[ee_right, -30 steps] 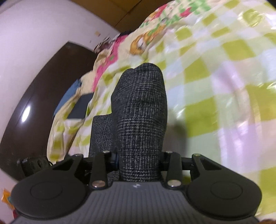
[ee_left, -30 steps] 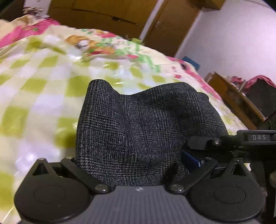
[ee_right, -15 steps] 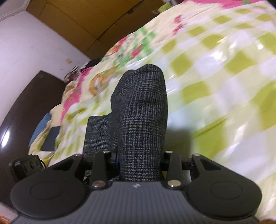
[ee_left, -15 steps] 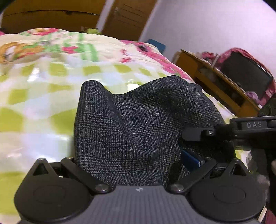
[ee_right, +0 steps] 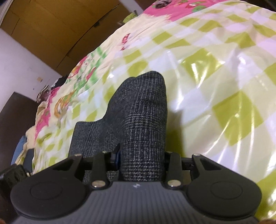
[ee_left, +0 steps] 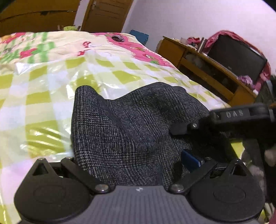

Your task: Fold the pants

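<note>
The pants [ee_left: 131, 131] are dark grey checked cloth, held up over the bed. My left gripper [ee_left: 138, 165] is shut on one part of the pants; the cloth drapes over its fingers and hides them. My right gripper [ee_right: 139, 155] is shut on another part of the pants [ee_right: 143, 124], which stands in a folded hump in front of it. In the left wrist view the right gripper's black body [ee_left: 238, 118] is close on the right, touching the same cloth.
A green and white checked plastic sheet [ee_right: 215, 72] covers the bed [ee_left: 43, 96], with flowery bedding [ee_left: 120, 43] behind. A wooden shelf unit with a television [ee_left: 236, 56] stands at the right. Wooden wardrobe doors [ee_left: 103, 15] are at the back.
Both grippers have swung with the pants in them: the left view has turned right toward the shelf and television, the right view has turned toward the wardrobe. Both grips stay the same.
</note>
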Demonstrator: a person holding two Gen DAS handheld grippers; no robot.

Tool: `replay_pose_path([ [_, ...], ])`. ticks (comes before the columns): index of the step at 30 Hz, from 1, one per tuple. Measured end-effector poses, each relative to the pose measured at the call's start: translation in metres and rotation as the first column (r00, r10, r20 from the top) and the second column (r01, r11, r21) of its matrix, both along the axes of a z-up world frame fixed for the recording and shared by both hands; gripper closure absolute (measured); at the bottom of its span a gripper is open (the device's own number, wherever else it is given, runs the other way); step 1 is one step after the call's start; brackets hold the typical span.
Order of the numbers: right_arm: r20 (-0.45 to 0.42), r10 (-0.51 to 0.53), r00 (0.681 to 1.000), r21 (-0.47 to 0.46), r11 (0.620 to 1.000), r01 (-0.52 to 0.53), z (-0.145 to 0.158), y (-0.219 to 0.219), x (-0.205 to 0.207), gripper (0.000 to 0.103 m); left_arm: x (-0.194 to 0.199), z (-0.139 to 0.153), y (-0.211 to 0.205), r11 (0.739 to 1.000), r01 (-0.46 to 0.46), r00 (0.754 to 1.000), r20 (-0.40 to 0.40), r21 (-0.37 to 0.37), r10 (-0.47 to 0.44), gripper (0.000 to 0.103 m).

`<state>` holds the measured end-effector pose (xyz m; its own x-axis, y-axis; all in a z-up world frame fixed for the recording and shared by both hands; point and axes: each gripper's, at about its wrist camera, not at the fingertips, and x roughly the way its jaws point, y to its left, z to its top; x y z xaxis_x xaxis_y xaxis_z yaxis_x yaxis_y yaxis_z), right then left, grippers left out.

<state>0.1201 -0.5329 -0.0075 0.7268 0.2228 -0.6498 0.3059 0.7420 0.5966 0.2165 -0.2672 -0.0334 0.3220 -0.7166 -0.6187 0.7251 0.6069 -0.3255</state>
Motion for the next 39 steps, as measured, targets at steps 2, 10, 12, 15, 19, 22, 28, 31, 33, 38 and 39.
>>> replay_pose_path([
  [2,-0.017,0.000,1.000,-0.011,1.000,-0.001,-0.002,-0.010,0.001,0.064,-0.004,-0.001,-0.006,1.000,0.008,1.000,0.013,0.017,-0.008,0.000],
  [10,-0.008,-0.066,0.998,-0.119,0.991,0.064,0.019,-0.027,-0.012,0.048,-0.009,-0.006,-0.006,0.998,0.019,1.000,0.011,0.055,-0.020,0.000],
  [12,0.053,-0.107,0.993,-0.204,0.972,0.115,0.038,-0.019,-0.030,0.048,-0.013,-0.003,0.000,0.999,0.019,1.000,0.020,0.051,-0.020,0.000],
  [15,0.091,-0.063,0.994,-0.191,0.978,0.079,0.048,-0.008,-0.050,0.047,-0.013,-0.003,0.000,0.998,0.026,1.000,0.014,0.054,-0.026,0.000],
  [19,0.020,-0.063,0.998,-0.197,0.978,0.066,0.032,0.001,-0.049,0.044,-0.016,-0.006,-0.011,0.996,0.014,0.999,0.028,0.086,-0.016,0.000],
  [22,-0.027,-0.092,0.995,-0.202,0.976,0.084,0.015,0.000,-0.041,0.043,-0.017,-0.006,-0.015,0.995,0.020,0.999,0.030,0.093,-0.023,0.000],
  [28,-0.045,-0.158,0.986,-0.223,0.964,0.144,0.001,-0.019,-0.021,0.058,-0.011,-0.009,-0.037,0.994,-0.005,1.000,0.031,0.109,0.002,0.000],
  [31,-0.039,-0.176,0.984,-0.200,0.966,0.165,0.002,-0.032,-0.008,0.059,-0.001,-0.011,-0.044,0.993,-0.030,1.000,0.005,0.112,0.029,0.000],
  [33,-0.046,-0.173,0.984,-0.218,0.963,0.159,0.003,-0.031,-0.001,0.059,0.001,-0.011,-0.042,0.993,-0.033,0.999,-0.011,0.114,0.034,0.000],
  [38,-0.021,-0.191,0.981,-0.299,0.938,0.176,0.022,-0.014,-0.017,0.059,-0.013,-0.003,-0.028,0.988,-0.030,0.999,0.033,0.151,0.026,0.000],
  [39,0.013,-0.206,0.979,-0.337,0.921,0.198,0.033,-0.008,-0.028,0.059,-0.015,-0.001,-0.024,0.988,-0.040,0.999,0.041,0.150,0.034,0.000],
])
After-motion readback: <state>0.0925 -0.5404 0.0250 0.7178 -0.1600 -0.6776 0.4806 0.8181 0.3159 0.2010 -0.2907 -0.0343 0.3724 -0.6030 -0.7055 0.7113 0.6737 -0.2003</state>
